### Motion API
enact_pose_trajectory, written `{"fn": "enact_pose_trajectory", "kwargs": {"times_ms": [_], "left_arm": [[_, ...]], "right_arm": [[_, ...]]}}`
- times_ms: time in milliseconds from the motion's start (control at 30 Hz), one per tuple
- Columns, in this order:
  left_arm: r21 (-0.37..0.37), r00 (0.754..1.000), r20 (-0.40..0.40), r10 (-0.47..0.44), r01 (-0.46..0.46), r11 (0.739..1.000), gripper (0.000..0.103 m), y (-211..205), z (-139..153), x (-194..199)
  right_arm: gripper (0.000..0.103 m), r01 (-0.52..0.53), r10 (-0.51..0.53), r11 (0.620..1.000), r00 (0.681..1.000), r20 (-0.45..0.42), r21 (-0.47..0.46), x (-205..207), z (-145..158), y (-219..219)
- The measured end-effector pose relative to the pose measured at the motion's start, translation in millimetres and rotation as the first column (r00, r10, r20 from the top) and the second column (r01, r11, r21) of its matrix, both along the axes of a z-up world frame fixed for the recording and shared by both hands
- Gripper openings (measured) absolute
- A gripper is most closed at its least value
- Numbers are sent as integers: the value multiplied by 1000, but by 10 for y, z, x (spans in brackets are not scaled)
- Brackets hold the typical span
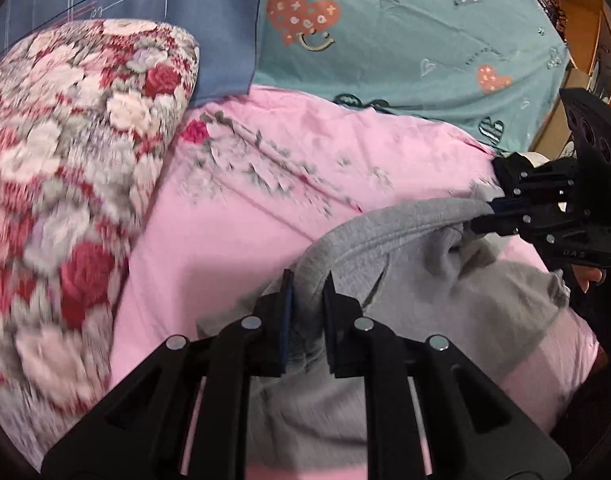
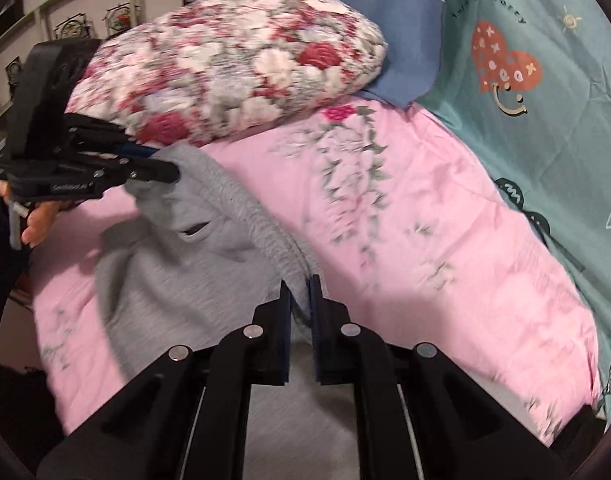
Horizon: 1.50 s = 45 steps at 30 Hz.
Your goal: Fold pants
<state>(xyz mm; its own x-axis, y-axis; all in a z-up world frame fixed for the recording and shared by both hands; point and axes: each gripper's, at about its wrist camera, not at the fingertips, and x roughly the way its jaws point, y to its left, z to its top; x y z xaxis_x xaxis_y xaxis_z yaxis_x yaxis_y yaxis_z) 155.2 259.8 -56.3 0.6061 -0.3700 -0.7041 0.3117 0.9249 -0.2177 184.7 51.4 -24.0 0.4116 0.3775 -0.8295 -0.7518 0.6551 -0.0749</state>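
Two tools held the grey pants [image 1: 405, 248] by the waistband, one at each end. Seen from the left wrist camera, the left tool [image 1: 308, 280] was clamped on the ribbed band, with grey cloth pinched between its two fingers and bunched down behind them. Off to the right in that view, the right tool [image 1: 481, 216] was likewise closed on the far end of the same band, and the band ran taut between the two. Part of the person's right hand [image 1: 589, 276] showed under that tool's body.

From the right wrist camera, the right tool [image 2: 300, 282] gripped the waistband with its fingers nearly together on the cloth, and the left tool [image 2: 161, 164] bit the other end at the upper left, with the left hand [image 2: 41, 220] below it. A pocket slit opened just under the band near the left tool.

Most of the pants [image 2: 177, 280] hung from the band and draped onto the pink floral sheet [image 2: 425, 240] on the bed, the lower part lying loose and rumpled on it. A flowered red and white pillow [image 2: 241, 64] lay at the head of the bed, just behind the left tool, resting partly on a blue plaid cloth [image 2: 401, 40]. A teal sheet [image 2: 545, 128] printed with hearts lay beside the pink one, along its far edge. Both views were somewhat blurred.
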Motion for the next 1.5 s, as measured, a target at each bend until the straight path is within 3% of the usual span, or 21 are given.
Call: {"fn": "enact_pose_trajectory", "kwargs": {"times_ms": [167,333,433,533,700,800,933,1067,1200,1300,1433,1467,1500], "left_arm": [[30,999,-44,-2,3,1000,13,-33,-297,-492],[-10,996,-84,7,-8,1000,13,119,-560,-675],[20,997,-71,-6,7,1000,13,105,-632,-704],[100,1000,-17,-24,26,995,15,30,-533,-778],[224,996,46,-79,67,972,16,-70,-268,-760],[356,986,86,-145,105,929,16,-160,-85,-636],[441,977,56,-208,162,883,17,-180,46,-369],[406,970,12,-244,219,887,18,-112,-5,-371],[328,965,-62,-256,262,908,21,-44,-445,-609],[270,970,-75,-230,242,932,22,-17,-765,-769],[203,984,-24,-175,177,963,23,54,-732,-881],[179,986,-16,-164,164,970,25,81,-677,-911],[155,988,-11,-157,156,975,38,106,-617,-950]], "right_arm": [[8,10,-8,999,997,-73,40,-760,-216,8],[8,14,-11,1000,991,-136,19,-1108,-665,172],[8,31,-27,999,982,-186,15,-1193,-925,230],[9,45,-36,998,975,-218,35,-1238,-1040,231],[8,70,-44,992,973,-228,109,-1244,-865,136],[8,77,-46,988,976,-215,134,-1193,-746,143],[8,95,-66,986,976,-208,134,-1091,-716,256],[8,100,-64,984,971,-230,149,-1068,-711,298],[8,56,-27,994,957,-288,96,-1173,-863,233],[9,17,-8,999,951,-309,29,-1260,-1042,216],[13,-2,-3,1000,951,-310,-15,-1280,-1171,278],[18,-9,1,1000,951,-310,-22,-1282,-1149,294],[25,-15,8,1000,948,-318,-20,-1277,-1096,305]]}}
